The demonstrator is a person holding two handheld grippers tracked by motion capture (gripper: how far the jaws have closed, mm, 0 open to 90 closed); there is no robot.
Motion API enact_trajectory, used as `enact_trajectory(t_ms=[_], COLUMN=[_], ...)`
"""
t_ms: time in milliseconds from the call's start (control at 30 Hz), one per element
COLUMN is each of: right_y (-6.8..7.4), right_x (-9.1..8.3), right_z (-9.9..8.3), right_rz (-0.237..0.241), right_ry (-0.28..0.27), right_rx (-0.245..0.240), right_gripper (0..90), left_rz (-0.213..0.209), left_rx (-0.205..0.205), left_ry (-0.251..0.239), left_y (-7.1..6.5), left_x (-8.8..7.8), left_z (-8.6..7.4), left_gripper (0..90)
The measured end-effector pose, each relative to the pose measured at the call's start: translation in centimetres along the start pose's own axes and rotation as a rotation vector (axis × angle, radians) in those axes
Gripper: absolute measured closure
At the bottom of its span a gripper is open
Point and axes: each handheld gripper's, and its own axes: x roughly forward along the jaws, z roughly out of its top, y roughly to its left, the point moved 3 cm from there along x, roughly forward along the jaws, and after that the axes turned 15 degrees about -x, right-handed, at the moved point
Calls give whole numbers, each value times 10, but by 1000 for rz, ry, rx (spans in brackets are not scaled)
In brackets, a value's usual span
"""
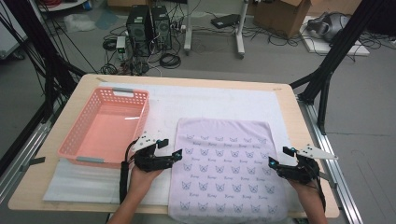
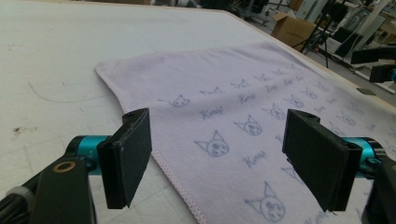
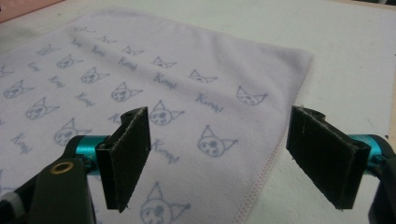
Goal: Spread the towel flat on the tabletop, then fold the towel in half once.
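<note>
With the towel (image 1: 225, 168) flat on the tabletop (image 1: 285, 100), I hold left gripper (image 1: 169, 148) and right gripper (image 1: 279, 156) wide open, empty, astride its side edges; pinch both hems evenly.

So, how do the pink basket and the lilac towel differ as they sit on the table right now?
The pink basket is a rigid slotted tub with raised walls; the lilac towel lies flat and limp. The basket is plain pink, the towel printed with small cat faces. The basket stands beyond the left gripper, while the towel lies between it and the right gripper. Both rest on the white mat, ungripped.
</note>
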Motion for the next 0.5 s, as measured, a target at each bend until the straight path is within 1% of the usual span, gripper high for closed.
enact_trajectory(t_ms=[333, 400, 500], right_y=[2, 2, 1], right_x=[1, 1, 3], right_z=[-1, -1, -2], right_rz=[-2, -4, -9], right_ry=[9, 17, 19], right_rx=[2, 15, 12], right_gripper=[211, 211, 211], left_rz=[6, 9, 13], left_rx=[-8, -2, -13], left_ry=[18, 28, 24], left_y=[0, 1, 2], left_x=[8, 8, 9], left_z=[-1, -1, -1], left_gripper=[261, 262, 265])
